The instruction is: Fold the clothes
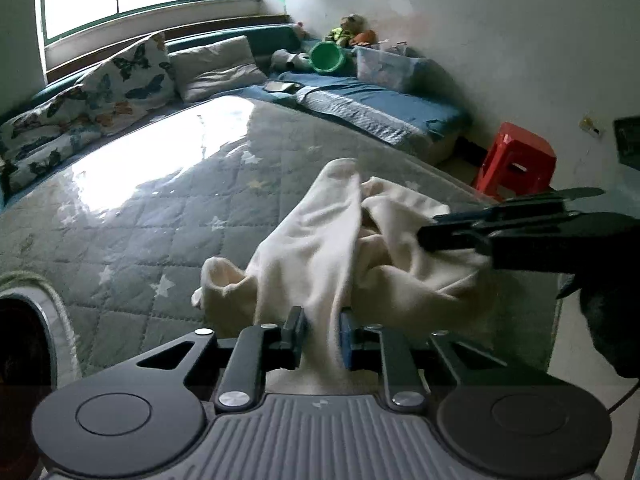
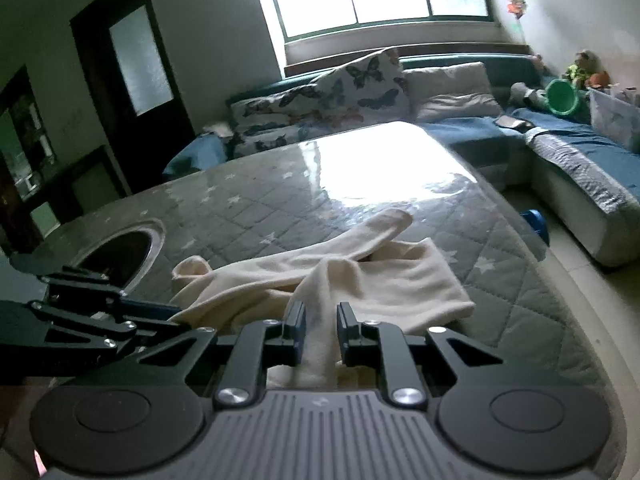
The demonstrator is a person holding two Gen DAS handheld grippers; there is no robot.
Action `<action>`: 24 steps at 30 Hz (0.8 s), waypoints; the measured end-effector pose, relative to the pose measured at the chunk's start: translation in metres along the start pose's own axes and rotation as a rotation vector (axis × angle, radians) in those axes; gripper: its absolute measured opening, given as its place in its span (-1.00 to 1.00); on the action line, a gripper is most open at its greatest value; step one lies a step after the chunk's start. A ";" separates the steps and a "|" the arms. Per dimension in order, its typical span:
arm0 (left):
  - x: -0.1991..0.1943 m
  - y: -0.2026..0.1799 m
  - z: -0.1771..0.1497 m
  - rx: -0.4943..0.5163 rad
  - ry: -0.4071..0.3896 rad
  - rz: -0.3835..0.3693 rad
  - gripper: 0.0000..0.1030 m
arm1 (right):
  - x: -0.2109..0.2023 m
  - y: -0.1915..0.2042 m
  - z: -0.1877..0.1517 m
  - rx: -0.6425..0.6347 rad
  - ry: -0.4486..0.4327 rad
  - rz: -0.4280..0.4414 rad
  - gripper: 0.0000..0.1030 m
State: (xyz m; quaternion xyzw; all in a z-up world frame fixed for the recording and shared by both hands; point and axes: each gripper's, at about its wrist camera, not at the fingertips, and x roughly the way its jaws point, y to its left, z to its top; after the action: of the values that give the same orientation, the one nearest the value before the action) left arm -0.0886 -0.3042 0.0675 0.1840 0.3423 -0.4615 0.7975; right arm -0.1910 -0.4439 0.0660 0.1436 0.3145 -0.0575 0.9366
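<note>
- On the quilted grey star-print table cover [image 1: 168, 208], seen from the left wrist view, a cream garment [image 1: 320, 240] lies bunched near the near edge, one tubular part reaching toward the far side.
- Left gripper [image 1: 322, 334]: its jaws are pinched on a band of the cream cloth, which runs up from between the two fingers. The band looks taut, so the cloth is judged to be lifted rather than resting.
- Right gripper [image 1: 432, 236] enters from the right in this view, its tips buried in a fold of the same garment. Two holds on one piece suggest the cloth is being spread or drawn over for a fold.
- A red stool [image 1: 516, 160] stands on the floor beyond the far right edge of the table, well apart from the work.
- From the right wrist view, the cream garment [image 2: 360, 276] lies partly flat, a wide panel to the right and narrower tubes to the left and far side.
- Right gripper [image 2: 320, 336]: a narrow strip of cloth passes between its fingers and is clamped there.
- Left gripper [image 2: 172, 318] reaches in from the left, tips at the garment's near left edge; its grip cannot be judged from this view alone.
- Folding stage: undetermined; the garment is neither flat nor squared.
</note>
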 end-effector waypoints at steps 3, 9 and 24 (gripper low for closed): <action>-0.001 0.000 0.001 0.005 -0.009 -0.006 -0.50 | 0.005 0.004 -0.002 -0.016 0.016 -0.002 -0.66; -0.004 0.000 0.003 0.015 -0.027 -0.018 -0.79 | -0.001 0.004 -0.004 -0.004 -0.015 -0.016 -0.88; -0.046 0.047 -0.008 -0.147 -0.106 -0.001 -0.85 | -0.020 -0.009 -0.007 0.031 -0.046 -0.017 -0.74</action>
State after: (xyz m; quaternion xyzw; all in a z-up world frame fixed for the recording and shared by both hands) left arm -0.0666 -0.2475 0.0942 0.1002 0.3328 -0.4447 0.8255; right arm -0.2123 -0.4503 0.0707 0.1541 0.2931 -0.0737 0.9407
